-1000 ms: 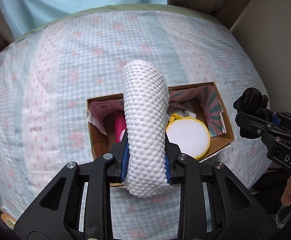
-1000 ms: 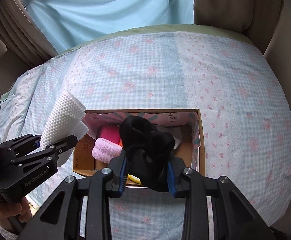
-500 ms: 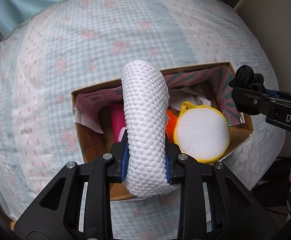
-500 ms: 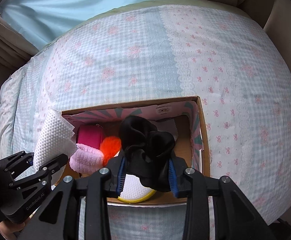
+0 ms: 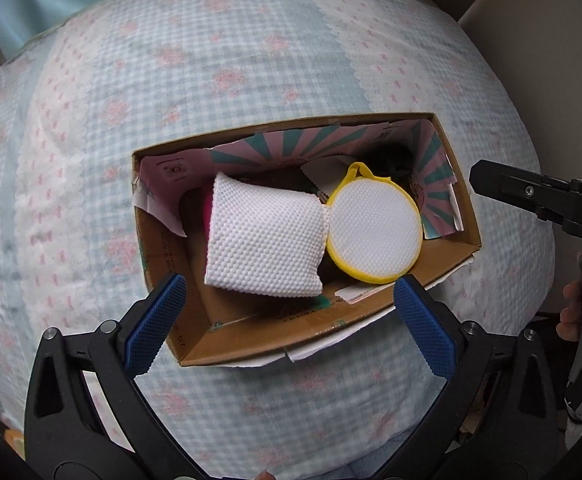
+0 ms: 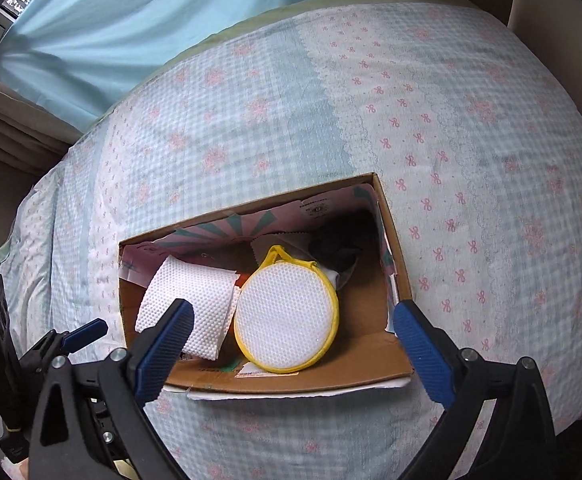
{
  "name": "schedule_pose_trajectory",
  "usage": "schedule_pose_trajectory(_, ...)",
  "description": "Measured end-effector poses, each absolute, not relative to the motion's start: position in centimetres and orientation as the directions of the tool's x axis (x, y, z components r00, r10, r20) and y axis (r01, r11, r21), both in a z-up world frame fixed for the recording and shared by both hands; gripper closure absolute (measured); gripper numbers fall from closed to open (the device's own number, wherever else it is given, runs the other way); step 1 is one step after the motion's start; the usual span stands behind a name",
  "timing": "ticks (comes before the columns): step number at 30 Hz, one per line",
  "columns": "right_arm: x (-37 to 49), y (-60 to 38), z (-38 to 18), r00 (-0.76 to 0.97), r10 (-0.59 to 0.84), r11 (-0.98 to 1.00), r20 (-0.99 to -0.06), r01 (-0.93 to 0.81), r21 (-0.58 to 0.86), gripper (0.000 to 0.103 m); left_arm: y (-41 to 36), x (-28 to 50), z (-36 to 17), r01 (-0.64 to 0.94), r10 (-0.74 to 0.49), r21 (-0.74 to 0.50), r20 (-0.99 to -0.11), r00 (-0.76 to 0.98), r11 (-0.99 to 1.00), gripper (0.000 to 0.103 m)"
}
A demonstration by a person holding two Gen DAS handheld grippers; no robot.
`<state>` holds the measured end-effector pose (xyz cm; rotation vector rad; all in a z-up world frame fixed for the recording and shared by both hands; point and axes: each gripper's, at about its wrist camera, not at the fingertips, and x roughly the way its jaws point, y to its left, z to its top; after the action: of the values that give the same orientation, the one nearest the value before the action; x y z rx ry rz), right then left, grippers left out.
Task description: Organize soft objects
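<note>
A cardboard box lies on the bed. Inside it lie a white textured cloth roll, a round white mesh pouch with yellow trim and a black cloth in the far right corner. My left gripper is open and empty above the box's near wall. In the right wrist view the box holds the same white roll, pouch and black cloth. My right gripper is open and empty above the near wall.
The bed cover is light blue check with pink bows and surrounds the box. A blue curtain hangs behind the bed. The right gripper shows at the right edge of the left wrist view. A beige wall stands right.
Both grippers opened. The white roll dropped from the left gripper into the box, and the black cloth dropped from the right gripper into the box's far right corner.
</note>
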<state>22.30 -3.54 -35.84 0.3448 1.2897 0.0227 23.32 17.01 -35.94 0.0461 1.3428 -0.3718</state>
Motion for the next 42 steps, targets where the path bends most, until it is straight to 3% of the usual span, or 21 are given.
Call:
schedule_pose_trajectory(8, 20.2, -4.4, -32.7, 0.325, 0.211, 0.953, -0.922, 0.14, 0.268, 0.003, 17.1, 20.8, -32.0, 0.248, -0.22, -0.161, -0.947, 0.232, 0.955, 0.0)
schedule_pose_trajectory(15, 16.8, -5.4, -27.2, 0.359, 0.233, 0.96, -0.904, 0.063, 0.273, 0.003, 17.6, 16.3, -25.0, 0.143, -0.199, -0.159, -0.918, 0.343, 0.977, 0.0)
schedule_pose_trajectory(22, 12.5, -7.1, -17.4, 0.5, 0.199, 0.979, -0.843, -0.068, 0.19, 0.003, 15.8, 12.2, -14.8, 0.077, -0.155, -0.135, -0.818, 0.554, 0.988, 0.0)
schedule_pose_trajectory(29, 7.8, -8.9, -8.6, 0.686, 0.116, 0.993, -0.718, -0.077, 0.086, 0.003, 13.6, 8.6, -6.0, 0.047, -0.109, -0.11, -0.661, 0.743, 0.993, 0.0)
schedule_pose_trajectory(33, 5.7, -10.0, -5.9, 0.749, 0.076, 0.997, -0.658, -0.043, 0.066, 0.003, 12.4, 6.7, -3.3, 0.052, -0.096, -0.09, -0.598, 0.796, 0.995, 0.0)
schedule_pose_trajectory(42, 3.2, -10.9, -3.7, 0.806, 0.01, 1.0, -0.592, 0.003, 0.02, 0.003, 10.2, 4.3, -1.3, 0.087, -0.107, -0.063, -0.554, 0.826, 0.994, 0.0)
